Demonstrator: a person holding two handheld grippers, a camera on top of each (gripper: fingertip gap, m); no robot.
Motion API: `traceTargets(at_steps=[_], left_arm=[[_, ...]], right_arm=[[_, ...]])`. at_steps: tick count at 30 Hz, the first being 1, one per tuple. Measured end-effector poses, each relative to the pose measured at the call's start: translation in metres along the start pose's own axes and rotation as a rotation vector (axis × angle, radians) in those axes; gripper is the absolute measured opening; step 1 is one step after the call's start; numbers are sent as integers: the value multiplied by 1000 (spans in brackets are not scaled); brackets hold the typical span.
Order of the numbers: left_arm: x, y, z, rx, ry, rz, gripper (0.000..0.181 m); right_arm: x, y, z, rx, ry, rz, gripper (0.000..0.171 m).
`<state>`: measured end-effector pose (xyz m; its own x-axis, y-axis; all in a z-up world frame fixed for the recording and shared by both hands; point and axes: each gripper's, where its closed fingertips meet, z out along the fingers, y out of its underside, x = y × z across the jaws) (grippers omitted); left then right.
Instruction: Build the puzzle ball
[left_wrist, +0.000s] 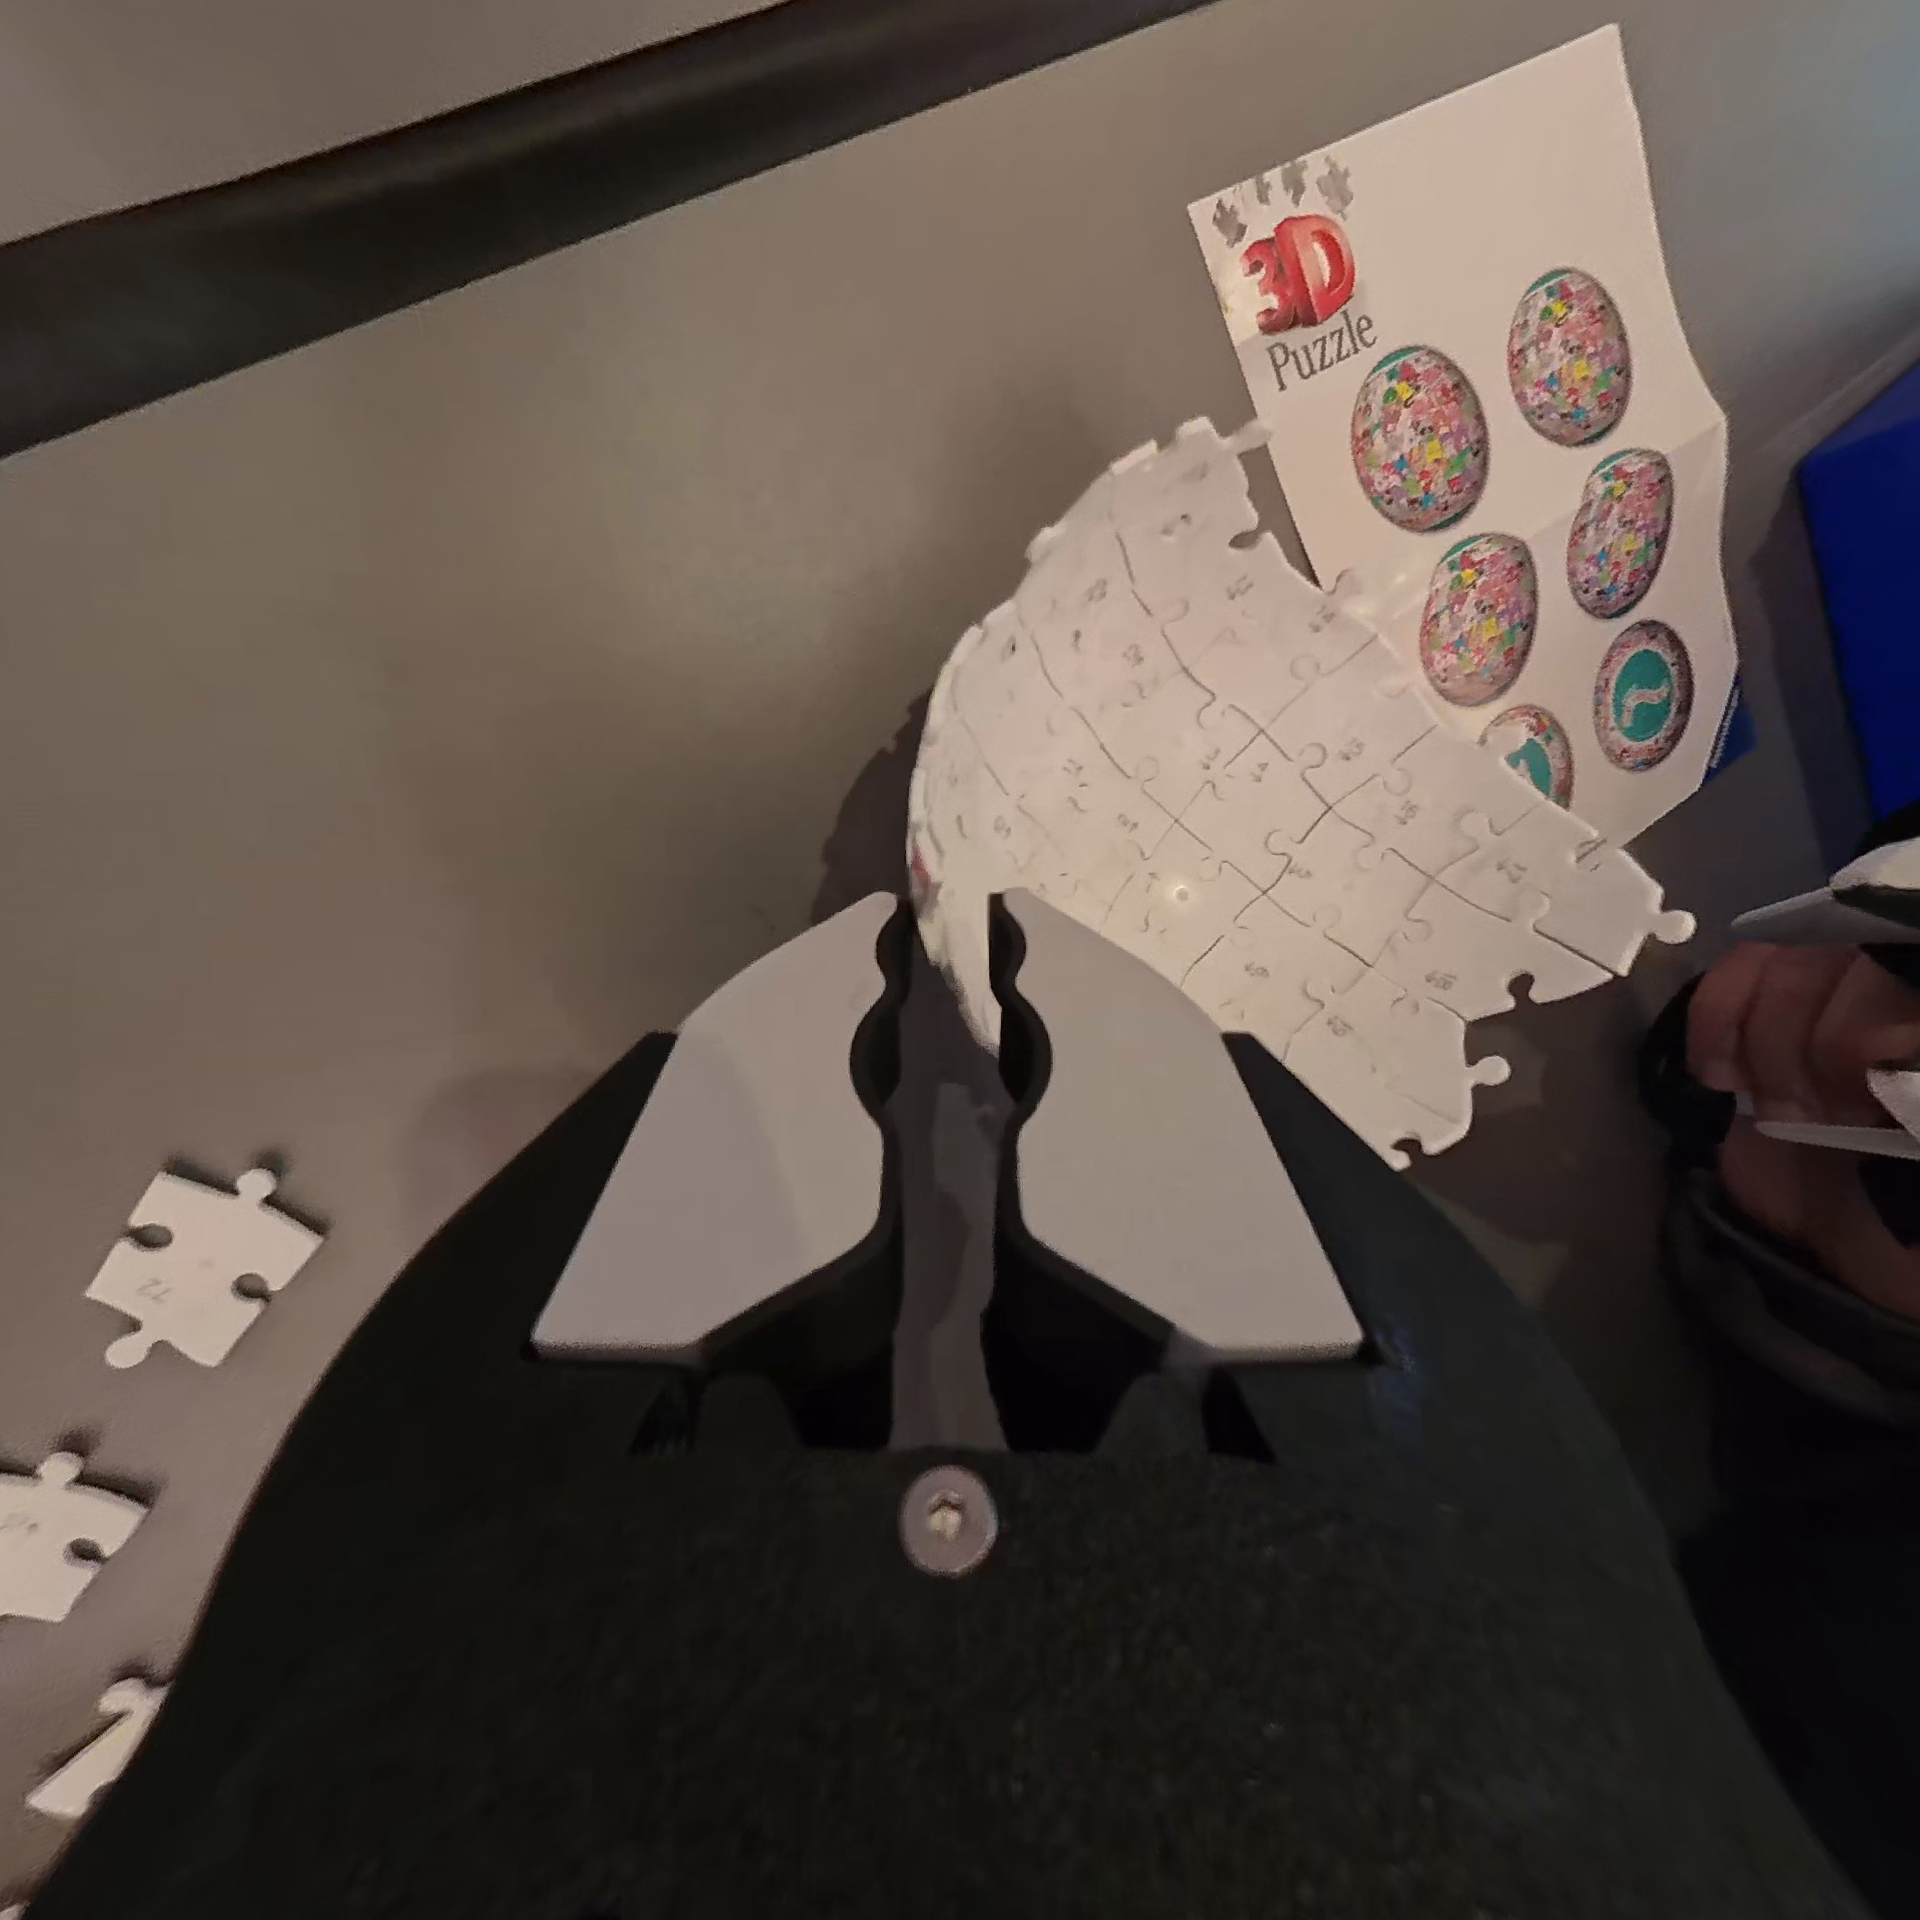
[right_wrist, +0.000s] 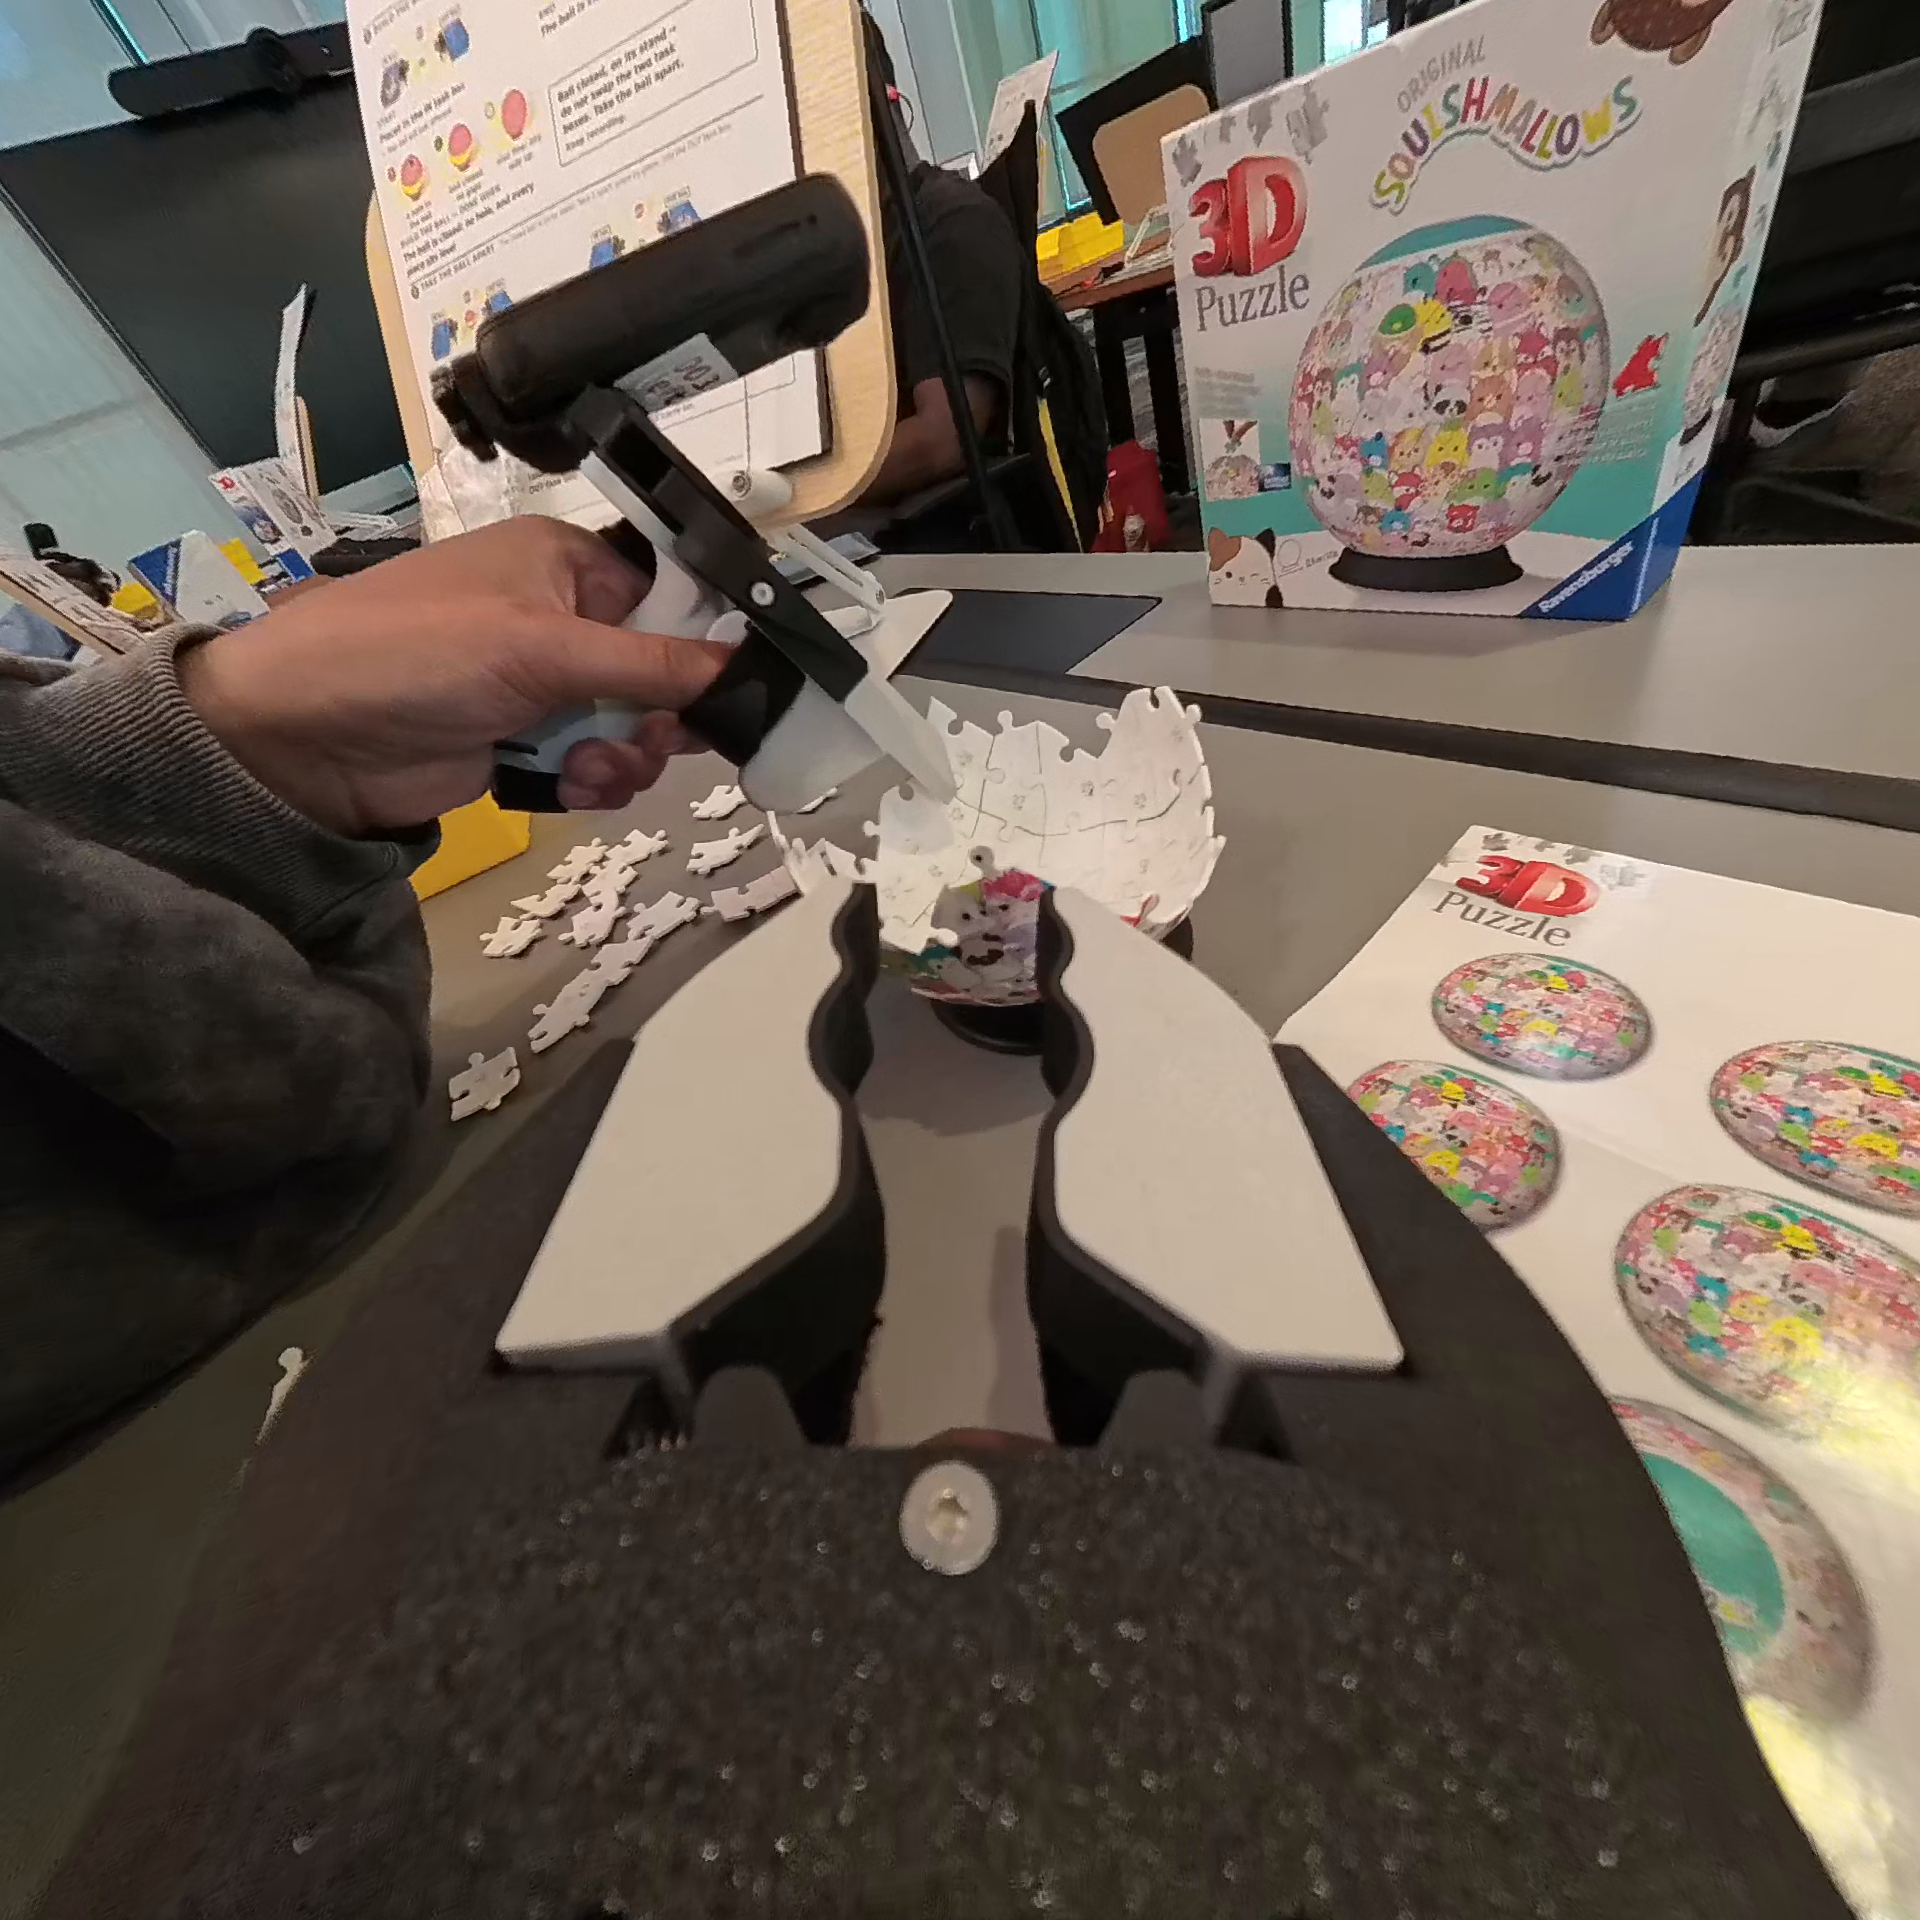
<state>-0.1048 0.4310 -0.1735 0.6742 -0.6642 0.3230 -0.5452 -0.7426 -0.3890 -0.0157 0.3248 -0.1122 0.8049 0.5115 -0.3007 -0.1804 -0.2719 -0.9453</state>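
Note:
The half-built puzzle ball (left_wrist: 1247, 810) is an open white shell of joined pieces, its numbered inside facing me. In the right wrist view it (right_wrist: 1081, 821) sits on a black stand (right_wrist: 987, 1029), with its coloured outside showing low down. My left gripper (left_wrist: 945, 914) is closed to a narrow gap on the shell's near rim. It also shows in the right wrist view (right_wrist: 935, 784), held by a hand, with its tips on that rim. My right gripper (right_wrist: 951, 914) is open and empty just in front of the ball. Its tip shows in the left wrist view (left_wrist: 1787, 914).
Loose white pieces (right_wrist: 613, 904) lie on the grey table left of the ball, some also in the left wrist view (left_wrist: 197, 1278). A printed leaflet (right_wrist: 1610, 1091) lies to the right. The puzzle box (right_wrist: 1455, 312), an instruction board (right_wrist: 603, 208) and a yellow bin (right_wrist: 468, 842) stand around. Across from one pair of fingers to the other is roughly 15 cm.

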Motion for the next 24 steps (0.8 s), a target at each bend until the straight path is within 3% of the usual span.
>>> traceTargets(at_steps=[24], left_arm=[[-4, -5, 1, -89, -156, 49, 5]], right_arm=[[-1, 3, 1, -12, -5, 0, 28]])
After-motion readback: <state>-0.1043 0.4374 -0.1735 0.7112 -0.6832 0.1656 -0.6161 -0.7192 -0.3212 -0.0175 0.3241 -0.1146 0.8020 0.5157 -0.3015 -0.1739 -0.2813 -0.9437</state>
